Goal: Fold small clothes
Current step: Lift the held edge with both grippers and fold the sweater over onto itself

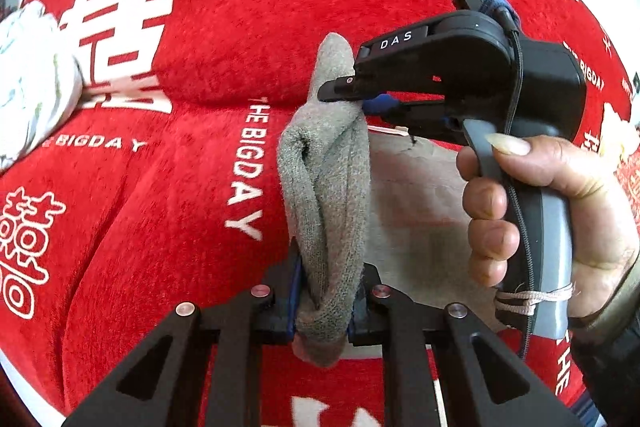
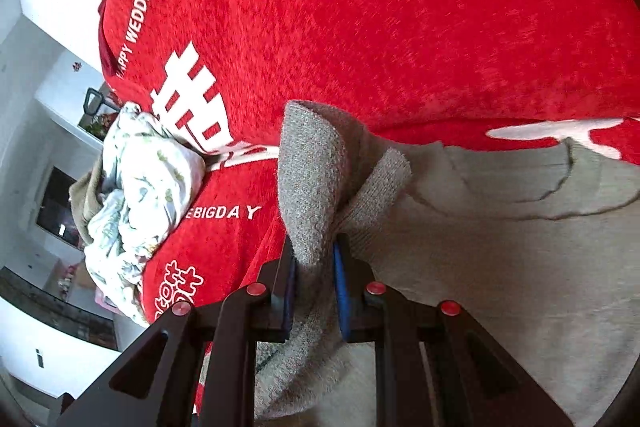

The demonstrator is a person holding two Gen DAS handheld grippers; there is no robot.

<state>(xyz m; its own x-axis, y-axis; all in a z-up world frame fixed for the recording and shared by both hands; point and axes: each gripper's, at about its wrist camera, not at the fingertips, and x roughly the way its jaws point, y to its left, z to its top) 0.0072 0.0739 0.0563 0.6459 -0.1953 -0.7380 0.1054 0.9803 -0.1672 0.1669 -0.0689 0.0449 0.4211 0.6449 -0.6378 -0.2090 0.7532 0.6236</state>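
We are mid-fold: both grippers' jaws pinch the grey garment, left gripper at lower centre, right gripper just above, lifting its edge off the red blanket. Next, we judge, carry the edge across and lay it flat.

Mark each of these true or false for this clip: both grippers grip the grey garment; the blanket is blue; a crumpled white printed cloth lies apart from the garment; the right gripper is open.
1. Both the left gripper and the right gripper grip the grey garment: true.
2. The blanket is blue: false, it is red with white lettering.
3. A crumpled white printed cloth lies apart from the garment: true.
4. The right gripper is open: false, it is clamped on grey fabric.
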